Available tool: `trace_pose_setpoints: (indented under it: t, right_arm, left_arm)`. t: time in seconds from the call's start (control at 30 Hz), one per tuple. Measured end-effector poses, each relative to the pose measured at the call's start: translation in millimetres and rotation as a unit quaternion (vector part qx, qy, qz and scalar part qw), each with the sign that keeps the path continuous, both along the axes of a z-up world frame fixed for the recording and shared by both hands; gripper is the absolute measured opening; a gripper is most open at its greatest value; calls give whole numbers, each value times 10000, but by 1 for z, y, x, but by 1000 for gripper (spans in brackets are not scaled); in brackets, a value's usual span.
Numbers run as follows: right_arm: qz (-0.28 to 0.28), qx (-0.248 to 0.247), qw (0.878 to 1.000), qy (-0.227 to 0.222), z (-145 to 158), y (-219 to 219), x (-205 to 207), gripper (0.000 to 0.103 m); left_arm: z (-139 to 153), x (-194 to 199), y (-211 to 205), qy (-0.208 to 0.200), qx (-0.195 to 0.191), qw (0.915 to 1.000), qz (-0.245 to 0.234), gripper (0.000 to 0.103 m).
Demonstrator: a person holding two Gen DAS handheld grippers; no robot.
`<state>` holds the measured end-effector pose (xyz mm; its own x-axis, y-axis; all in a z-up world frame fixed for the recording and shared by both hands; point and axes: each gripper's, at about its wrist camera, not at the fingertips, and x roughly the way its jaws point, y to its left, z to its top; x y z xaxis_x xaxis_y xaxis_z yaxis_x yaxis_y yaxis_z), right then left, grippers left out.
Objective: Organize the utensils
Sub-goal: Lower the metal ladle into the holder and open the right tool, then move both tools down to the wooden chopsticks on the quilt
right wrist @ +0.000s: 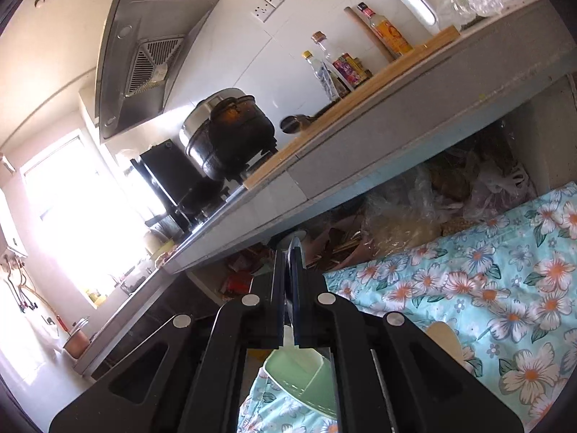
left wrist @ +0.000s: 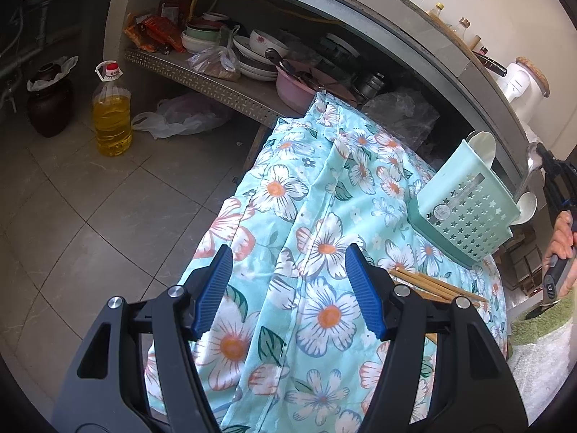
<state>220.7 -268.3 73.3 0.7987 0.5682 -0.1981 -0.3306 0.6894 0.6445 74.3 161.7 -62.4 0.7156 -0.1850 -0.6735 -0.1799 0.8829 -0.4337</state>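
My left gripper point(left wrist: 288, 288) hangs open over the floral cloth point(left wrist: 324, 195), with nothing between its blue pads point(left wrist: 212, 288). A few wooden chopsticks point(left wrist: 436, 285) lie just right of it on the cloth. Beyond them stands a mint-green perforated utensil holder point(left wrist: 465, 213), tilted. At the right edge a hand point(left wrist: 560, 238) carries my right gripper point(left wrist: 542, 157), above the holder's far side and shut on a metal spoon point(left wrist: 532, 157). In the right wrist view the right gripper point(right wrist: 290, 256) is shut edge-on on the spoon point(right wrist: 295, 243), with the holder point(right wrist: 299, 379) below it.
A big oil bottle point(left wrist: 111, 119) and a dark jar point(left wrist: 48, 108) stand on the tiled floor to the left. A shelf with bowls point(left wrist: 252, 50) runs under the counter point(right wrist: 396, 137). A black pot point(right wrist: 234, 133) and bottles point(right wrist: 339, 68) stand on top. A pale paddle point(right wrist: 445, 335) lies on the cloth.
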Motion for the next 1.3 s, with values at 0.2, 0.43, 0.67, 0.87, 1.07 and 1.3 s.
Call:
trace_pose_setpoints:
  t: [0.2,0.43,0.67,0.87,1.07,1.3]
  right_arm:
    - [-2,-157,9994,302,-31,1,0,4]
    - [-196,-667,9973,216,-19,3,-21,8]
    - [-458,-1083,9930,-70,2,2,-53,24]
    - [-663,-1206,9899,-330,17,-6,-96,37]
    - [-580,-1586,9854,-223,8,1,-143,52]
    - [-276,-2069,9746,806,-51,19,-167,68]
  left_arm:
    - [1,0,-2,8,53,10000,-19,61]
    - [4,0,-11,-18,60,9999,-107,61]
    - [8,-2,-22,-70,68,9997,-227,63]
    - [11,-3,-29,-99,63,9994,-331,65]
    - [12,-3,-46,-77,112,9982,-579,68]
    - [5,-3,-82,143,195,9931,-1144,76]
